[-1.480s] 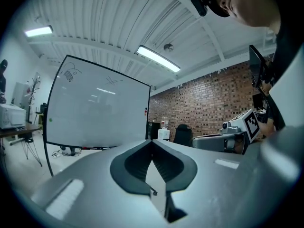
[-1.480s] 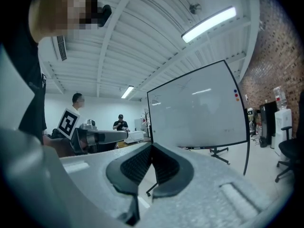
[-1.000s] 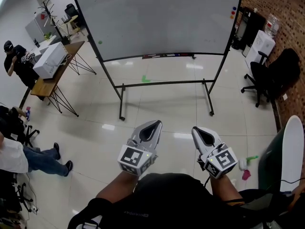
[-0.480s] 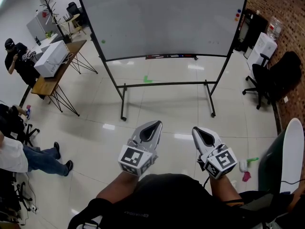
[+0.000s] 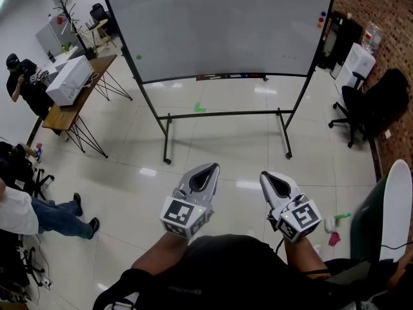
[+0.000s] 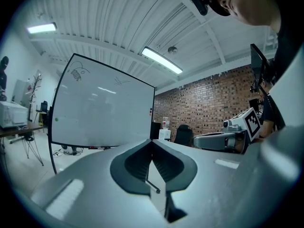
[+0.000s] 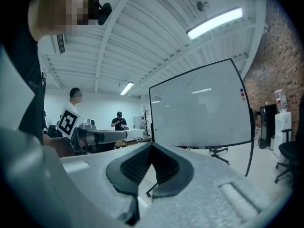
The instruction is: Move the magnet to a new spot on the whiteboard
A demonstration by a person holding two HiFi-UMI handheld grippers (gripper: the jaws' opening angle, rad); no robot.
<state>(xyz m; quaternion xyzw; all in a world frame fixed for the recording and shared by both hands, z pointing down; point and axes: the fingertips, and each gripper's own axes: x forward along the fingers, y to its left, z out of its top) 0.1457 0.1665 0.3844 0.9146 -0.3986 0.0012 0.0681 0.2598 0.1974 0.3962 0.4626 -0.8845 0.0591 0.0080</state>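
Magnet (image 5: 138, 57), a small green dot, sits low on the whiteboard (image 5: 226, 24) near its left edge, w/ a few more coloured dots (image 5: 321, 19) up by the right edge. The board stands on its black frame across the tiled floor (image 5: 219, 147), well apart from me. My left claw (image 5: 208, 168) and right claw (image 5: 266, 175) are side by side in front of my body, both pointing toward the board, jaws together on each, nothing btwn them. A table (image 5: 71, 105) w/ a white box (image 5: 68, 79) stands off to the board's left.

Open floor (image 5: 222, 157) leads straight to the whiteboard (image 5: 219, 24).
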